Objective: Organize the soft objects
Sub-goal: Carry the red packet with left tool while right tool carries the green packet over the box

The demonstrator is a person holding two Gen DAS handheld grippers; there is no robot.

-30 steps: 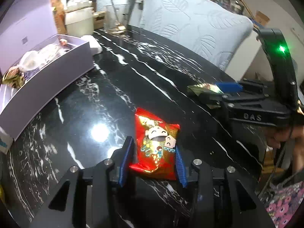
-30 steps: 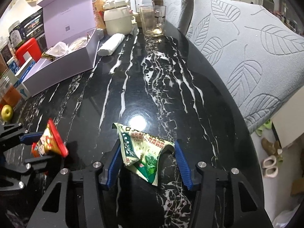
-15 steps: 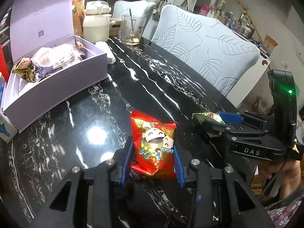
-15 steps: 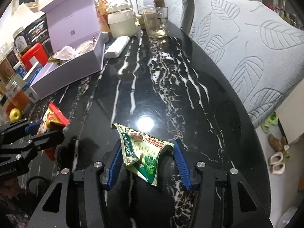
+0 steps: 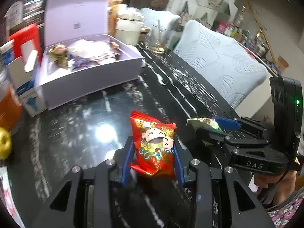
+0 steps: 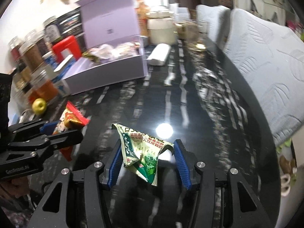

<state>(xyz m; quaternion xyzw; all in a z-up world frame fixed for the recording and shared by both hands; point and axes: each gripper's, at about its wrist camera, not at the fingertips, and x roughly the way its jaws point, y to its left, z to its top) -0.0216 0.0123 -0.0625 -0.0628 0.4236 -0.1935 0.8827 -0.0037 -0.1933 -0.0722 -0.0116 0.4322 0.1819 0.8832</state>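
Observation:
My left gripper (image 5: 153, 148) is shut on a red snack packet (image 5: 154, 144) with a cartoon face and holds it above the black marble table (image 5: 76, 133). My right gripper (image 6: 147, 152) is shut on a crumpled green and cream packet (image 6: 144, 152), also held above the table. Each gripper shows in the other's view: the right one with its green packet (image 5: 204, 124) at right, the left one with the red packet (image 6: 71, 117) at left. An open lilac box (image 5: 91, 76) holding several wrapped soft items stands ahead on the left; it also shows in the right wrist view (image 6: 106, 76).
Jars, a red box (image 6: 65, 47) and a yellow-green apple (image 6: 39, 105) line the table's left side. A white pot (image 6: 161, 30), a glass (image 6: 195, 38) and a white roll (image 6: 158, 55) stand at the far end. Pale leaf-patterned chairs (image 6: 266, 57) line the right edge.
Both grippers have lifted and moved forward toward the lilac box with their packets; the box looks nearer and larger in both views.

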